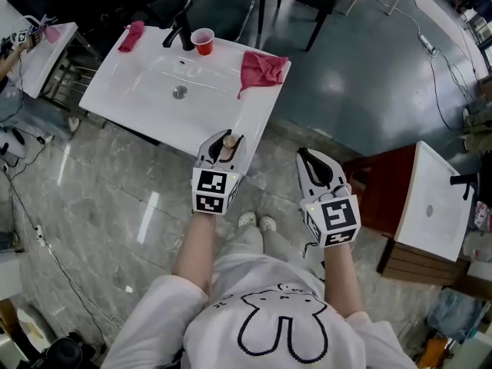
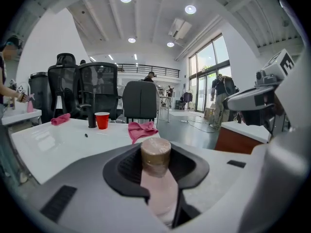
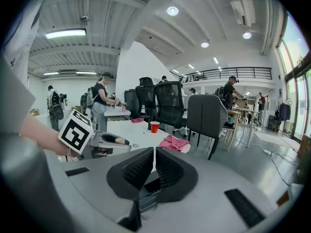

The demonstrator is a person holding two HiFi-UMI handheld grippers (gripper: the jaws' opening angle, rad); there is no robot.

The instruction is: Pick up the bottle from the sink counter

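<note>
A pale pink bottle [image 1: 226, 147] with a brown cap [image 2: 155, 154] sits between the jaws of my left gripper [image 1: 222, 142], which is shut on it. The gripper hovers over the near right edge of the white sink counter [image 1: 131, 92]. In the left gripper view, the bottle [image 2: 159, 186] fills the gap between the dark pads and points toward the counter. My right gripper [image 1: 310, 160] hangs to the right of the counter, over the floor. Its jaws are together with nothing between them [image 3: 154, 155]. The left gripper [image 3: 108, 140] also shows at the left of the right gripper view.
On the counter stand a red cup [image 1: 203, 41], a black faucet [image 1: 178, 28], a crumpled pink cloth [image 1: 261, 69] at the right corner and a smaller pink cloth [image 1: 131, 35] at the back left. A second white sink unit [image 1: 430, 206] stands to the right. Office chairs [image 2: 141, 99] are behind the counter.
</note>
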